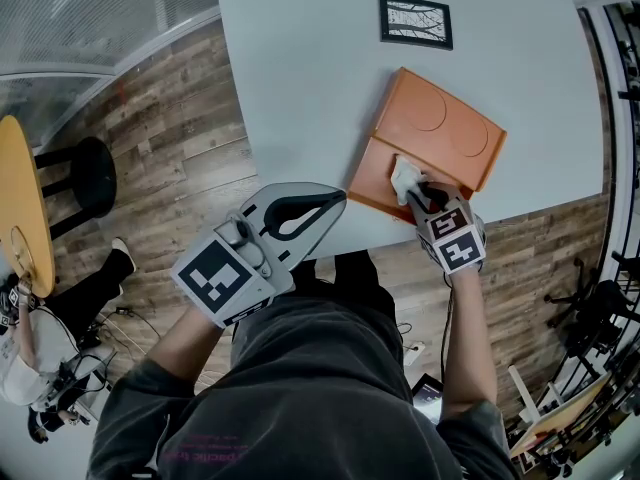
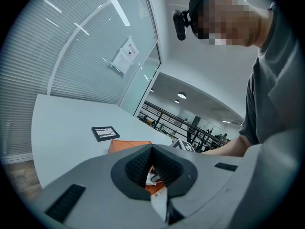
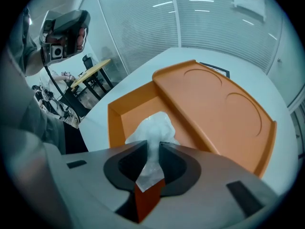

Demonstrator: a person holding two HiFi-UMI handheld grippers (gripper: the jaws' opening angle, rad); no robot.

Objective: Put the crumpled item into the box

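An orange box stands open at the near edge of the white table, its lid folded back beyond it. My right gripper is shut on a white crumpled item and holds it just over the box's open tray. In the right gripper view the crumpled item is pinched between the jaws of the right gripper, above the box's floor, with the lid to the right. My left gripper hangs shut and empty off the table's near edge, left of the box.
A black-framed picture lies flat on the table beyond the box. Left of the table on the wooden floor are a black stool and a yellow round table. Another person sits at the lower left.
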